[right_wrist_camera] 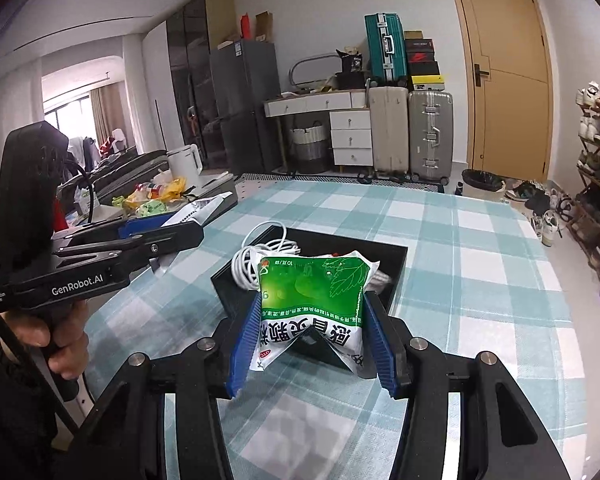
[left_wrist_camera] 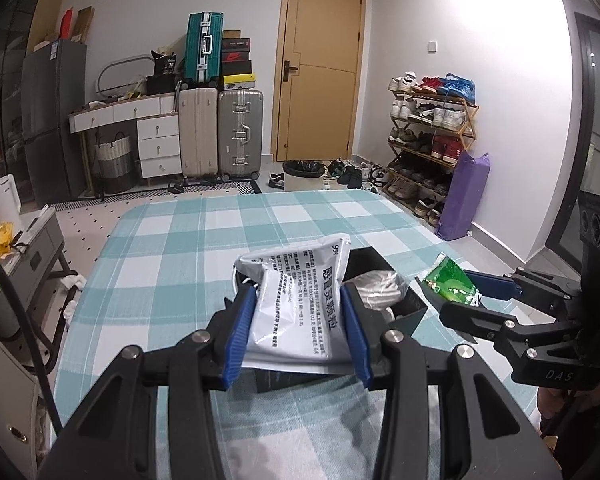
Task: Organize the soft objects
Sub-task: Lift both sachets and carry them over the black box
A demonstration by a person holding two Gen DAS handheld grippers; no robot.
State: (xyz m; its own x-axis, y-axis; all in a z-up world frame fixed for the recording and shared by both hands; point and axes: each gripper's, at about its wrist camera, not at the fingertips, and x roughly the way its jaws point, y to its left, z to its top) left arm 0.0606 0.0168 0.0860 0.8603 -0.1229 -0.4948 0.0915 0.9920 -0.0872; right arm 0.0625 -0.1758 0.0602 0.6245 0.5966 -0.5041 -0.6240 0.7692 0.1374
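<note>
A: How are the two hands set?

B: Both grippers tilt down over the checked tablecloth [left_wrist_camera: 172,240] and face the far edge of the table. The left gripper [left_wrist_camera: 300,320] pinches a silver sachet [left_wrist_camera: 296,300] between its blue pads [left_wrist_camera: 240,332]. The right gripper [right_wrist_camera: 312,336] pinches a green and white sachet [right_wrist_camera: 312,300] the same way. A bare hand [right_wrist_camera: 60,340] wraps the handle of the left gripper at the left side of the right wrist view.

A: So neither claw is spread?

B: No. Each is closed on its packet, and both packets buckle inward under the squeeze.

A: Which way do the packets run?

B: The silver sachet has its long axis running away from the camera, printed back face up, its far end lifted above the black tray [right_wrist_camera: 396,260]. The green and white sachet stands more upright, green end toward the far edge of the table and the white end with large characters nearest the camera, upside down.

A: Where is the tray?

B: On the cloth just beyond both grippers, about mid-table. A coiled white cable [right_wrist_camera: 252,260] lies in it, one loop over its left wall. Both sachets hang above the tray's near side, apart from each other.
</note>
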